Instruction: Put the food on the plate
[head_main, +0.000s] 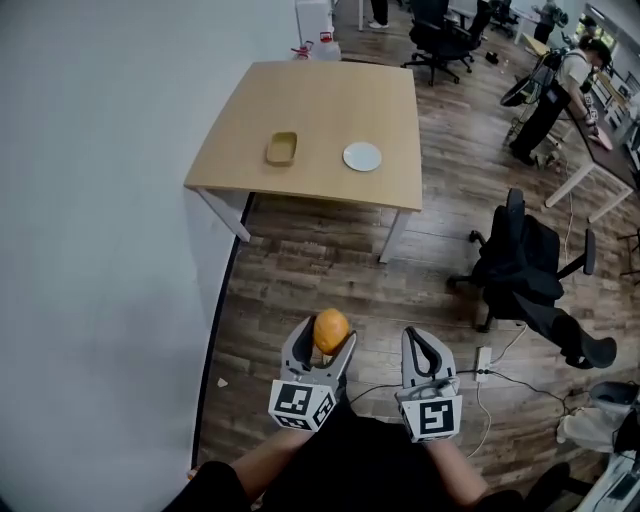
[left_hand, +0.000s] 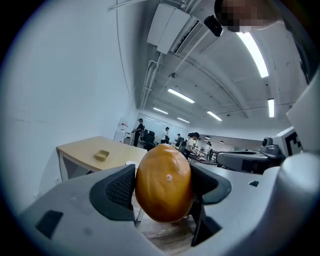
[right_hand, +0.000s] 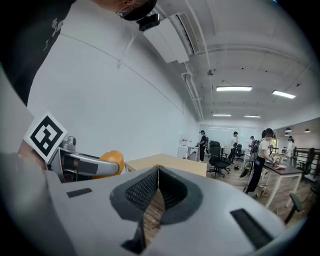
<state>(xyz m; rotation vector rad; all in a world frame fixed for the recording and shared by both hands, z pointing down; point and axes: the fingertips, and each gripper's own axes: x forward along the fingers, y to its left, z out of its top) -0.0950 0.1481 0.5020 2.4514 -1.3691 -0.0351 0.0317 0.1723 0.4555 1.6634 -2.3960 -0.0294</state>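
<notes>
The left gripper (left_hand: 164, 186) pinches the food (left_hand: 167, 165) across its waist, low centre of its view. It is a smooth, glossy, orange-brown egg shape, probably light, firm and slippery, so a mid-body hold suits it. The right gripper (right_hand: 157, 192) is closed on nothing. The white plate (head_main: 362, 156) lies on the table (head_main: 330, 100), upper centre of the head view.
</notes>
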